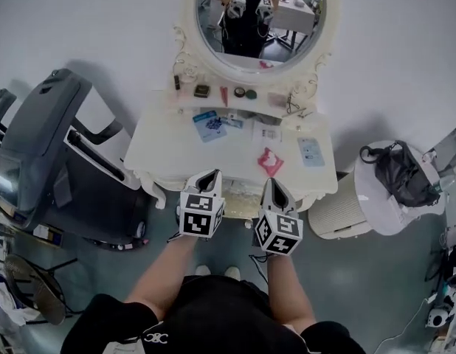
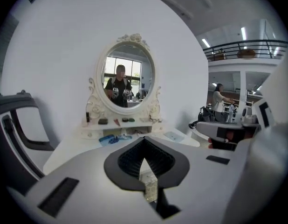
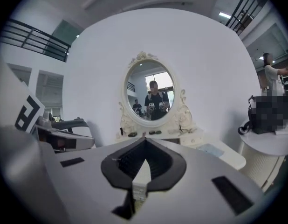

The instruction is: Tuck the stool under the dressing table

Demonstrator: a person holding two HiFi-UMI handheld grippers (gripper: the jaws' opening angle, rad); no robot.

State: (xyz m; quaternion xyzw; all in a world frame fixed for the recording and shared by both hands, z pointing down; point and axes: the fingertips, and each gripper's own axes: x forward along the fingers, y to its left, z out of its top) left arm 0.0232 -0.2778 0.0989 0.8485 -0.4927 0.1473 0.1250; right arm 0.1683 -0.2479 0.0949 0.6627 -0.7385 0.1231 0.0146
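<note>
The left gripper (image 1: 212,177) is held up at the front edge of a white dressing table with a scalloped rim (image 1: 165,150). Its black-padded jaws are pressed together with nothing between them. The right gripper (image 1: 273,184) is beside it, a little apart, and its jaws are likewise closed and empty. Each gripper carries a cube of black-and-white square markers.

Between the two grippers, a pale cushioned stool seat (image 1: 241,200) shows at the table's front edge. Most of it is hidden beneath the top.

On the table top lie a blue packet (image 1: 209,125), a red-pink packet (image 1: 270,161) and a light blue card (image 1: 311,151). Their print is too small to read. Small dark pots stand on the low shelf below the oval mirror in its ornate cream frame (image 1: 185,46). The mirror reflects the person holding both grippers.

A large dark grey machine (image 1: 58,153) stands to the left of the table. To the right, a black bag (image 1: 396,172) sits on a round white side table (image 1: 375,205), next to a white ribbed bin (image 1: 337,214).
</note>
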